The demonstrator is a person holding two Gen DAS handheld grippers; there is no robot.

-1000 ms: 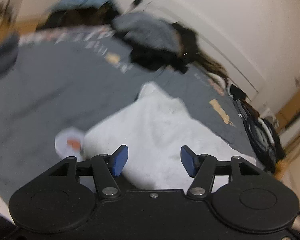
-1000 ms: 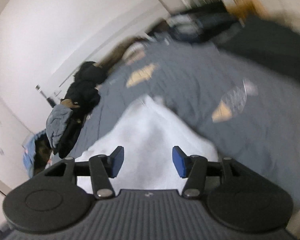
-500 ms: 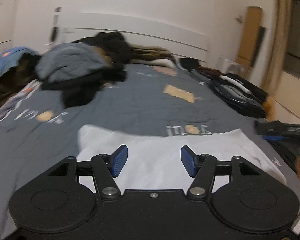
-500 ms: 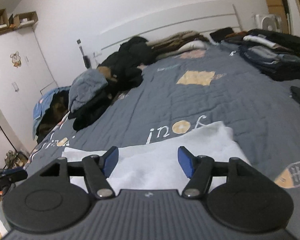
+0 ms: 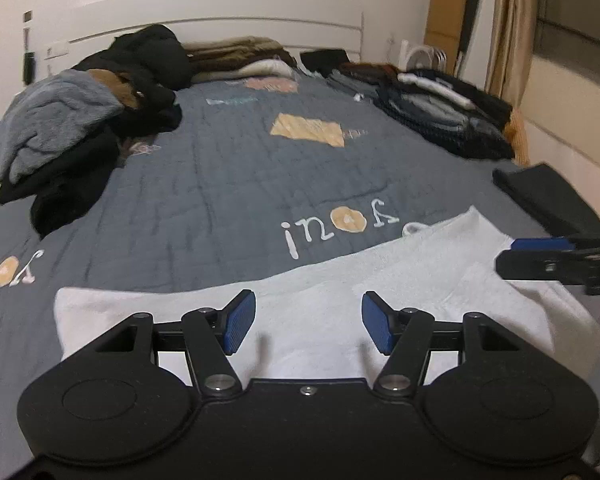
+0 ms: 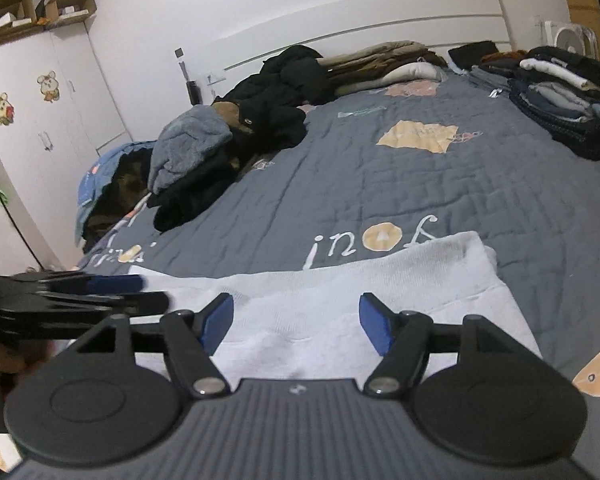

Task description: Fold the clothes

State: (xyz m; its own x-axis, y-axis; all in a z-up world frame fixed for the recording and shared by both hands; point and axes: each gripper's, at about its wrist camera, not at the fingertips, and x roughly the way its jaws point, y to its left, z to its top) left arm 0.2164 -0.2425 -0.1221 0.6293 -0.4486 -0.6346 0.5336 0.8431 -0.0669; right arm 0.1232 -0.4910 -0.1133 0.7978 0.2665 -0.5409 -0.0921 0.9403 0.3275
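Grey quilted bed (image 5: 228, 184) — white garment (image 5: 320, 300), dark clothes heaps (image 6: 228, 152)

Grey quilt (image 5: 228, 184), white headboard (image 6: 380, 24), wardrobe (image 6: 48, 120).

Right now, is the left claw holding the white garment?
No: in the left wrist view the left claw is open above the white garment, with no cloth pinched between its blue pads.

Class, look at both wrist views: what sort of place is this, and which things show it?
Most likely a home bedroom: a bed with a grey quilt and white headboard, a white wardrobe with cartoon stickers, and heaps of unfolded clothes beside folded stacks.
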